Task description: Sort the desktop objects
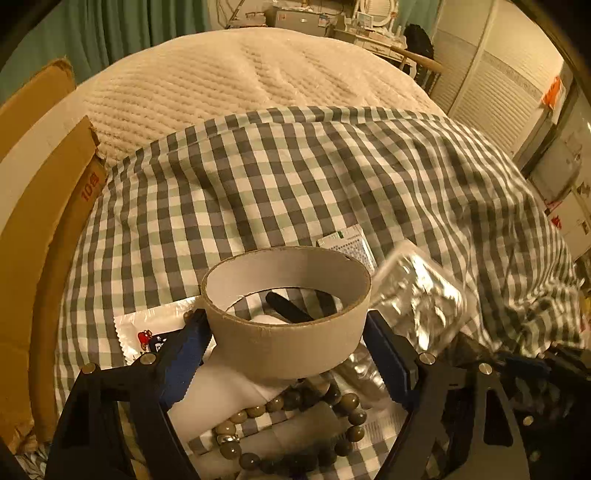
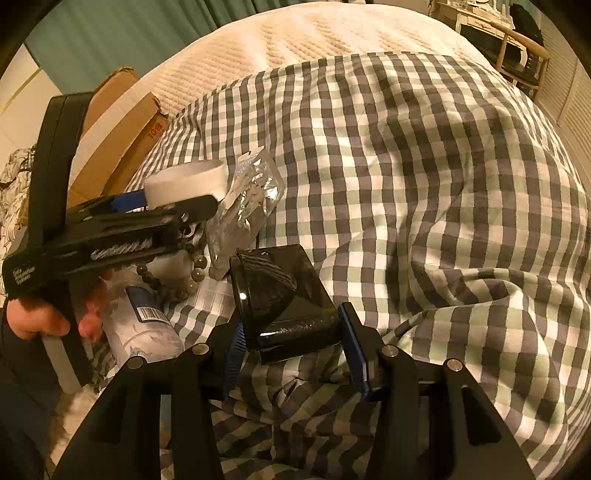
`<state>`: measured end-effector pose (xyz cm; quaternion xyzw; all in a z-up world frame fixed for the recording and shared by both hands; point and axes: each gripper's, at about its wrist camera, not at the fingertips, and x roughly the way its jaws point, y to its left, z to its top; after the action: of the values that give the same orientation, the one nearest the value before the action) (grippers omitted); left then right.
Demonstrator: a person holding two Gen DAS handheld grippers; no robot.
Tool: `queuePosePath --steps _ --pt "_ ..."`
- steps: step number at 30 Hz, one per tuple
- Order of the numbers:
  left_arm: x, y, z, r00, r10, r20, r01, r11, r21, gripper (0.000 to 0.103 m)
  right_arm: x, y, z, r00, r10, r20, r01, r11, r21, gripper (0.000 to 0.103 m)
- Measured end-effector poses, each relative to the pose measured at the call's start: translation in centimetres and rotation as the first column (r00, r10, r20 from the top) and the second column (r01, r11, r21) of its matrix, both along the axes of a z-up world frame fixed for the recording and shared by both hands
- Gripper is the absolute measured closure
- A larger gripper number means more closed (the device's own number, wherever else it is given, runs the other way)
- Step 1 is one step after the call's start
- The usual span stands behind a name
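Here both tongs grip: cardboard ring (image 1: pixel 286 317), black box (image 2: pixel 291 302).

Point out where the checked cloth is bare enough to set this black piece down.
Bare checked cloth stretches right of the clear wrapper, up to the cream quilt. Crowded on the left: cardboard ring, bead bracelet, bottle, near the cardboard box.

The left gripper (image 1: pixel 286 347) has its blue-padded jaws on either side of a wide grey cardboard tape-core ring (image 1: pixel 286 314), the pads at its outer wall. Below the ring lies a bracelet of round olive-grey beads (image 1: pixel 291 428); just right of it, a crinkled clear plastic bag (image 1: pixel 417 295). All rest on a grey-and-white checked cloth (image 1: pixel 295 177).
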<state>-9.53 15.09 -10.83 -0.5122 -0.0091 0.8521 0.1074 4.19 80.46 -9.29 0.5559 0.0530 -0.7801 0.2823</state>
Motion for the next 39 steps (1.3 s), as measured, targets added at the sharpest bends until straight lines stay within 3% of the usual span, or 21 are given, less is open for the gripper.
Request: queuePosePath --steps 5,10,14,20,23,26,30,35,39 --pt "0.9 -0.6 0.2 1.0 0.006 -0.005 -0.006 0.999 0.04 0.018 0.1 -0.3 -0.1 1.0 0.006 -0.007 -0.006 1.0 0.019 0.056" --pt "3.4 -1.5 2.0 0.997 -0.004 -0.072 0.009 0.998 0.07 0.018 0.4 -0.4 0.5 0.999 -0.006 -0.039 0.008 0.999 0.043 0.056" --pt "5.8 -2.8 5.5 0.987 -0.007 -0.159 0.025 0.993 0.112 0.018 1.2 -0.2 2.1 0.998 -0.021 -0.06 0.024 0.999 0.048 0.056" --pt "7.2 -3.8 11.8 0.95 -0.025 -0.311 0.051 0.996 0.075 0.018 3.2 -1.6 7.7 0.989 -0.011 -0.15 0.02 0.998 0.053 0.056" --pt "8.3 -5.6 14.8 0.93 0.023 -0.366 -0.002 0.998 0.058 0.018 4.8 -3.5 11.4 0.971 0.019 -0.236 -0.007 0.999 0.052 0.056" --pt "9.2 -8.6 17.8 0.918 0.074 -0.391 -0.046 0.996 0.081 0.018 7.0 -6.7 15.8 0.927 0.056 -0.371 -0.047 0.998 0.034 0.056" --pt "9.4 -13.5 20.4 0.894 0.148 -0.422 -0.123 0.989 0.085 0.018 8.3 -11.1 19.8 0.886 0.1 -0.452 -0.112 0.994 0.0 0.056" --pt "9.0 -19.1 20.6 0.855 0.236 -0.462 -0.244 0.969 0.044 0.018 9.3 -17.1 22.3 0.84 0.156 -0.52 -0.195 0.981 -0.02 0.056" --pt "7.4 -22.9 18.3 0.821 0.35 -0.451 -0.36 0.931 0.067 0.018 9.7 -22.4 21.6 0.825 0.211 -0.524 -0.271 0.962 -0.04 0.056"
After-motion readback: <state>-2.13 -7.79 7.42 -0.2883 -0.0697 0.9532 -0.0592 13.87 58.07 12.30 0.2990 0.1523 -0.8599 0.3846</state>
